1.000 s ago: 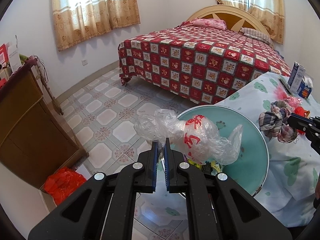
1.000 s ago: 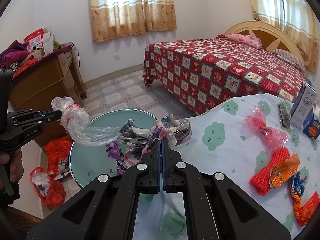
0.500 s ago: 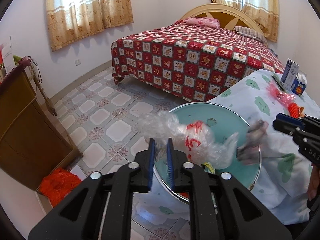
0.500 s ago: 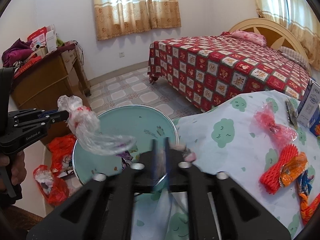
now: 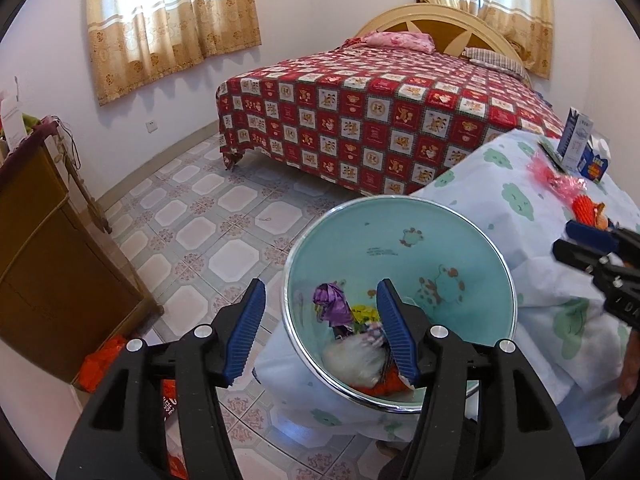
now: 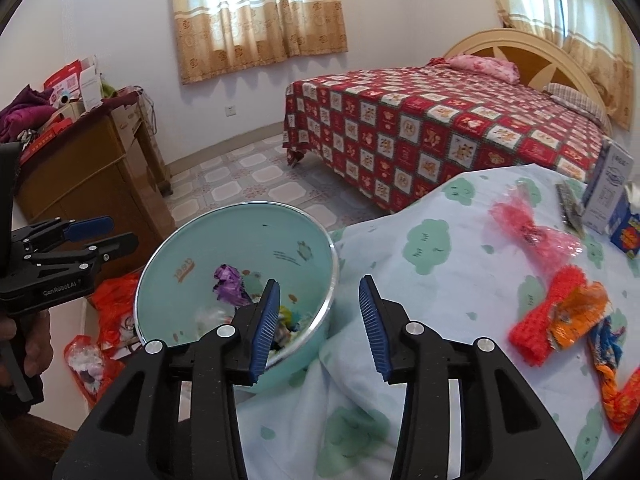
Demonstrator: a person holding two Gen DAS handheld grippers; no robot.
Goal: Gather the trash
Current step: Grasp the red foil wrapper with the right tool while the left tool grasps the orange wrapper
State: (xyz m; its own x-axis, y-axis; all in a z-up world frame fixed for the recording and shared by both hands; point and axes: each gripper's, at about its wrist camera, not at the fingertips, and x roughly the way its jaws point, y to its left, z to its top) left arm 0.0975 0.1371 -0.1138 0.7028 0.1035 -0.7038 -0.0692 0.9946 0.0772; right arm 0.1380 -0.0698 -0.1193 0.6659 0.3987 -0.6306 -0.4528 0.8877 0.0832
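Both the left gripper and right gripper hang over the teal basin, jaws opening and empty, their dropped trash lying inside it, so the next move is probably fetching the red mesh netting right of the basin.

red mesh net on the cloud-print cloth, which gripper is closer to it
Right. The right gripper sits at the cloth's edge, the red mesh net just off to its side; the left gripper is over the teal basin, farther away.
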